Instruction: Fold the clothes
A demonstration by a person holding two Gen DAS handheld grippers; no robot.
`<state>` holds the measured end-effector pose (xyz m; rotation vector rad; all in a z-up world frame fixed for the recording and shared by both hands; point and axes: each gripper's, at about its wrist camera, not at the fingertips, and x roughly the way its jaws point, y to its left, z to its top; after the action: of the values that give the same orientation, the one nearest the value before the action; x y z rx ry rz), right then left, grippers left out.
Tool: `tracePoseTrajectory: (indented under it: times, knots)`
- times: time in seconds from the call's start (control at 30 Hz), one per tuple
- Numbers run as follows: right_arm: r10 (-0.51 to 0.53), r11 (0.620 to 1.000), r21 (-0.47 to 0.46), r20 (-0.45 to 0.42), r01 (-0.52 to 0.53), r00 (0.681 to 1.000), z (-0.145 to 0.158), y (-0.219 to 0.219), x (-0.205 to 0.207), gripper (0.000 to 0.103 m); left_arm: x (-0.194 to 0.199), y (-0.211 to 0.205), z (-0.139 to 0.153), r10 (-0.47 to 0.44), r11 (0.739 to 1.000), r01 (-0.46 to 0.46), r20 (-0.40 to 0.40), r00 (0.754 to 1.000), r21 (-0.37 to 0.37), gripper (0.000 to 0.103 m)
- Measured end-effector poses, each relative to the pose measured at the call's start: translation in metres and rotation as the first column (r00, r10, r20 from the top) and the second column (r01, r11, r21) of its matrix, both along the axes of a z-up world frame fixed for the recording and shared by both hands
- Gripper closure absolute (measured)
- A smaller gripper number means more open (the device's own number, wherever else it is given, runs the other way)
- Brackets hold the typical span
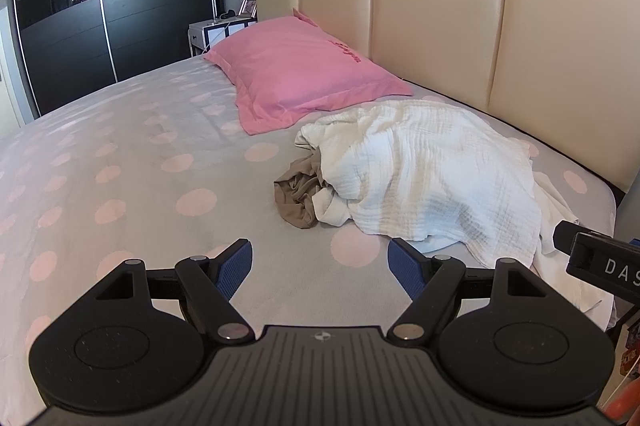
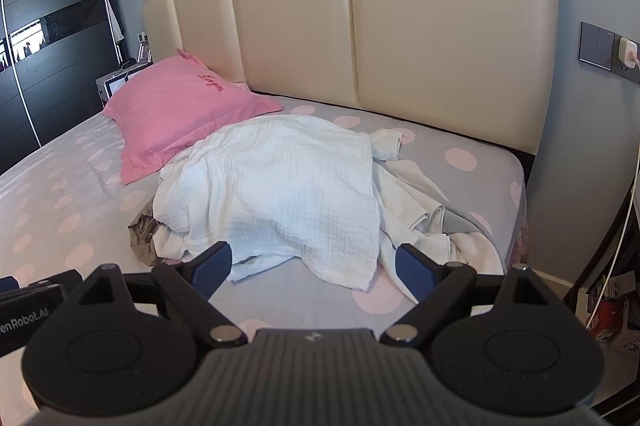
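I hold my left gripper (image 1: 320,266) above the spotted bed sheet (image 1: 120,153), its jaws spread wide with nothing between them. My right gripper (image 2: 314,272) is likewise wide and empty, hovering just short of the laundry. The pile lies near the headboard (image 2: 400,25), beside the pink pillow (image 1: 296,73): a white crinkled cloth (image 2: 280,185) is draped on top, a tan garment (image 1: 294,197) pokes out at its left edge, and more cream fabric (image 2: 416,209) is bunched to the right.
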<state>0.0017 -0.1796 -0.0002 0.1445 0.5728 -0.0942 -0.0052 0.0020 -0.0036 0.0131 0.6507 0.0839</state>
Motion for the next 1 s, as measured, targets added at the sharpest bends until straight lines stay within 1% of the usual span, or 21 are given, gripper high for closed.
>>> tracePoseTrajectory:
  times: [0.07,0.1,0.2,0.43,0.53,0.6,0.73,0.8,0.93,1.0]
  knots:
    - [0.008,1.000,0.000,0.004,-0.008,1.000,0.000,0.000,0.003,0.013,0.000,0.005,0.000,0.013,1.000,-0.013,0.007,1.000,0.005,0.029]
    - [0.013,1.000,0.001,0.006,-0.013,1.000,0.000,0.001,0.004,0.013,-0.001,0.008,0.000,0.017,1.000,-0.017,0.010,1.000,0.001,0.032]
    - [0.025,1.000,0.001,0.011,-0.026,1.000,0.000,0.001,0.009,0.013,-0.003,0.022,0.000,0.036,0.999,-0.035,0.015,0.999,-0.039,0.036]
    - [0.055,0.998,0.002,0.024,-0.055,0.998,-0.001,0.003,0.019,0.014,-0.012,0.061,-0.004,0.063,0.991,-0.063,-0.005,0.998,-0.121,0.038]
    - [0.086,0.996,-0.007,0.015,-0.086,0.996,0.001,0.007,0.033,0.014,-0.013,0.076,-0.005,0.088,0.987,-0.089,-0.009,0.996,-0.132,0.038]
    - [0.113,0.993,-0.028,-0.007,-0.113,0.994,-0.001,0.011,0.047,0.014,-0.013,0.087,-0.005,0.108,0.984,-0.108,-0.010,0.994,-0.141,0.038]
    - [0.138,0.987,-0.072,-0.089,-0.144,0.986,-0.017,0.014,0.087,0.014,-0.011,0.108,-0.008,0.156,0.978,-0.157,-0.017,0.988,-0.134,0.038]
    - [0.140,0.985,-0.084,-0.121,-0.151,0.983,-0.027,0.016,0.105,0.014,-0.009,0.119,-0.012,0.184,0.975,-0.185,-0.026,0.983,-0.118,0.038]
    - [0.151,0.983,-0.083,-0.154,-0.165,0.976,-0.042,0.027,0.133,0.014,0.000,0.144,-0.024,0.233,0.968,-0.239,-0.076,0.970,-0.083,0.038]
    - [0.157,0.982,-0.082,-0.170,-0.172,0.973,-0.050,0.032,0.147,0.014,0.004,0.156,-0.031,0.250,0.963,-0.258,-0.103,0.963,-0.076,0.038]
